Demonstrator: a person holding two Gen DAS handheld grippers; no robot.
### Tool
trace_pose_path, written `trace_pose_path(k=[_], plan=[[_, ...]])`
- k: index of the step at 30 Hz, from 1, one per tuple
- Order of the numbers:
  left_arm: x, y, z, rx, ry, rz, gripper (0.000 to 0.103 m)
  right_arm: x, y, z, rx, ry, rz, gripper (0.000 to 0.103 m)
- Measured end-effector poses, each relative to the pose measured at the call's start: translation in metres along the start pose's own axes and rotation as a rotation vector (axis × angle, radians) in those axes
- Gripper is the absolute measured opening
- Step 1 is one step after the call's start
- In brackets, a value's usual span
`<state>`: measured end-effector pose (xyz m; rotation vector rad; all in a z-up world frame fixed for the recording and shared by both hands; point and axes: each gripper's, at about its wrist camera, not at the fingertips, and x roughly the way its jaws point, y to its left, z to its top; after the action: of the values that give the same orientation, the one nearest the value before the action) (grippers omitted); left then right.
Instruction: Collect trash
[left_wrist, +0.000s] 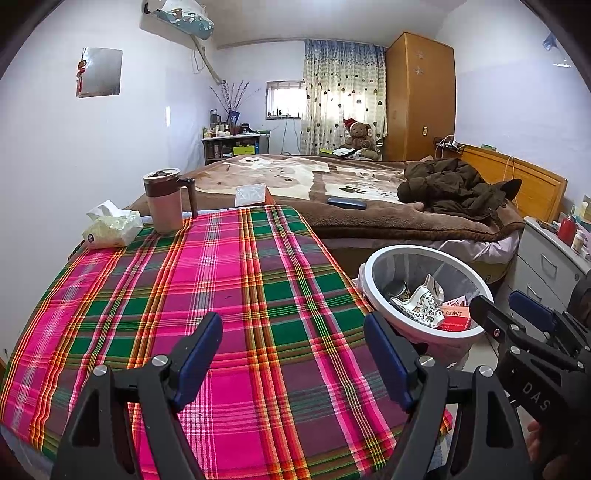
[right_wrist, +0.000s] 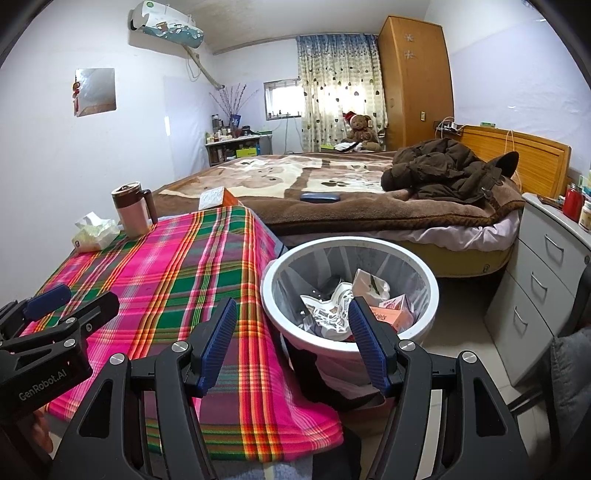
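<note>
At the bottom of the left wrist view the left gripper (left_wrist: 293, 363) is seen with its jaws spread wide and nothing between them, above the plaid tablecloth (left_wrist: 229, 295). In the right wrist view the right gripper (right_wrist: 291, 349) is likewise held wide and empty, one finger over the cloth edge and the other in front of the bin. Just beyond, at the centre right of that view, the white trash bin (right_wrist: 430, 275) is found standing on the floor beside the table, touching or nearly touching the cloth's hanging edge. Inside it crumpled printed paper (right_wrist: 332, 310) and an orange tablet box (right_wrist: 393, 314) are already lodged. The cloth itself appears bare of litter. Toward the upper left of the frame a soft tissue pack (right_wrist: 92, 236) and a lidded mug (right_wrist: 131, 210) are set near the far table edge; neither is clearly trash. On the bed (right_wrist: 332, 218) behind, a small tissue box (right_wrist: 218, 197) and a dark flat case (right_wrist: 319, 197) are seen. Any remaining scrap would probably be light, soft and crushable; it is best pinched across its bulk. The cardboard box would be stiffer and is best taken across its narrow faces.
</note>
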<state>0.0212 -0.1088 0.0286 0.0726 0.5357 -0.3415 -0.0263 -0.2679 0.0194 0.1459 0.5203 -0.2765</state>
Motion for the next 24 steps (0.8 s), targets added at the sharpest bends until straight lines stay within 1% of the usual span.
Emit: trace_pose_path(k=[24], plan=[[-0.0005,0.0007,0.0019,0.000,0.001,-0.003,0.080,-0.0016,0.0007,0.0010,0.004,0.003,0.002,0.064]])
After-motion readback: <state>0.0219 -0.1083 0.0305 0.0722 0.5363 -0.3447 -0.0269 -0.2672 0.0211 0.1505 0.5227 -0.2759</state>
